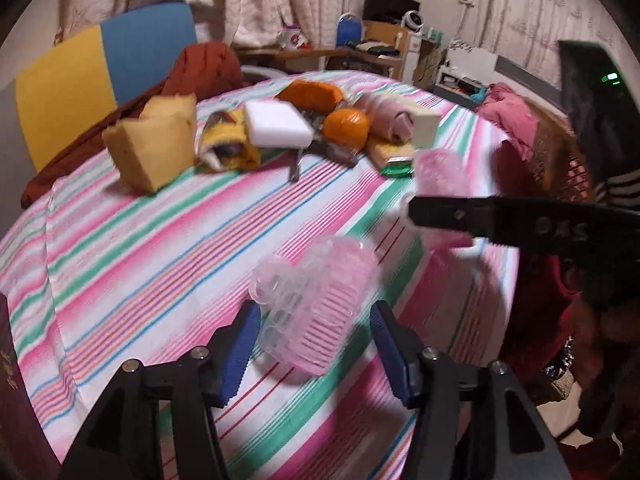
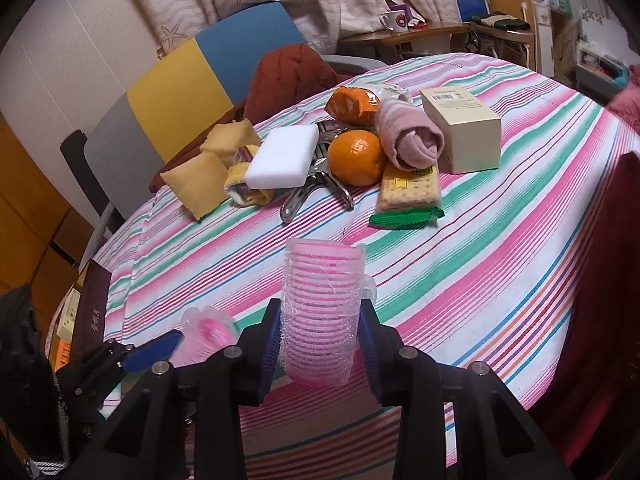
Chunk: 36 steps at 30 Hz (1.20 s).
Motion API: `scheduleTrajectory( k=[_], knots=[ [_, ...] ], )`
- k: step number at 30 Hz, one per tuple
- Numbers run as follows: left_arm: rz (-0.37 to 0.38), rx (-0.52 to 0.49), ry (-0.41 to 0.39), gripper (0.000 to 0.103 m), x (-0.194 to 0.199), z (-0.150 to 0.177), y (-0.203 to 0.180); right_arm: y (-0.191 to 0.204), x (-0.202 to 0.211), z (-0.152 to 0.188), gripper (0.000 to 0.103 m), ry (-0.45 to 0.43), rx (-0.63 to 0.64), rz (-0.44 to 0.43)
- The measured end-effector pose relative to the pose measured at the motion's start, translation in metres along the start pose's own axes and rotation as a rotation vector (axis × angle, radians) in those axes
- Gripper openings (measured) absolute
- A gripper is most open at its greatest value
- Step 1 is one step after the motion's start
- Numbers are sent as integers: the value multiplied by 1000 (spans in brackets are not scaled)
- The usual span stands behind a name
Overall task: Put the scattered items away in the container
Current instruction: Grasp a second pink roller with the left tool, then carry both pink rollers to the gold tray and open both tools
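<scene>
A pink see-through plastic piece with comb-like ribs point(image 1: 316, 300) lies tilted between the blue pads of my left gripper point(image 1: 314, 336), low over the striped tablecloth point(image 1: 160, 240). The pads stand a little apart from it. My right gripper point(image 2: 320, 336) is shut on a ribbed pink plastic cup-like roller point(image 2: 320, 308), held upright above the cloth. In the left wrist view, one black finger of the right gripper point(image 1: 460, 216) reaches in from the right with that pink roller point(image 1: 440, 176) behind it. A brown woven basket point(image 1: 556, 156) shows at the table's right edge, partly hidden.
Farther back lies a heap: yellow cushions point(image 2: 200, 184), white sponge point(image 2: 280, 156), orange point(image 2: 356, 156), rolled pink cloth point(image 2: 408, 136), cream box point(image 2: 464, 128), cracker pack point(image 2: 408, 196), metal tongs point(image 2: 304, 200), orange packet point(image 2: 352, 104). A dark book point(image 2: 92, 308) sits at the left edge. A chair point(image 2: 200, 68) stands behind.
</scene>
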<state>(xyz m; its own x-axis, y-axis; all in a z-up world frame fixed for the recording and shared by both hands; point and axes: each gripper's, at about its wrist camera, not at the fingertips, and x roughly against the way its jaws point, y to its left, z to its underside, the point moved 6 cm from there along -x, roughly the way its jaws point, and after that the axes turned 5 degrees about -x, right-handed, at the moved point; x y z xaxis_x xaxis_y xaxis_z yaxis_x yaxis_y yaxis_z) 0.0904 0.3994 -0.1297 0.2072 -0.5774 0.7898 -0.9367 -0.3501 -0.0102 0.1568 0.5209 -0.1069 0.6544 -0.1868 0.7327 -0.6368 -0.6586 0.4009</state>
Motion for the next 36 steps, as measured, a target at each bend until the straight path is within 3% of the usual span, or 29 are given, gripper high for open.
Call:
scheduleTrajectory(
  k=[3, 9, 15, 25, 36],
  knots=[
    [23, 29, -25, 43, -1, 2, 5, 1, -2, 3, 38, 9, 1, -1],
    [94, 115, -45, 43, 6, 4, 15, 14, -4, 7, 38, 24, 30, -17],
    [89, 198, -92, 43, 33, 10, 32, 50, -6, 13, 37, 49, 93, -66],
    [-18, 367, -171, 43, 106, 36, 100, 172, -13, 24, 37, 90, 248, -236],
    [-222, 656, -250, 43, 198, 117, 228, 336, -48, 61, 37, 180, 425, -409]
  ],
)
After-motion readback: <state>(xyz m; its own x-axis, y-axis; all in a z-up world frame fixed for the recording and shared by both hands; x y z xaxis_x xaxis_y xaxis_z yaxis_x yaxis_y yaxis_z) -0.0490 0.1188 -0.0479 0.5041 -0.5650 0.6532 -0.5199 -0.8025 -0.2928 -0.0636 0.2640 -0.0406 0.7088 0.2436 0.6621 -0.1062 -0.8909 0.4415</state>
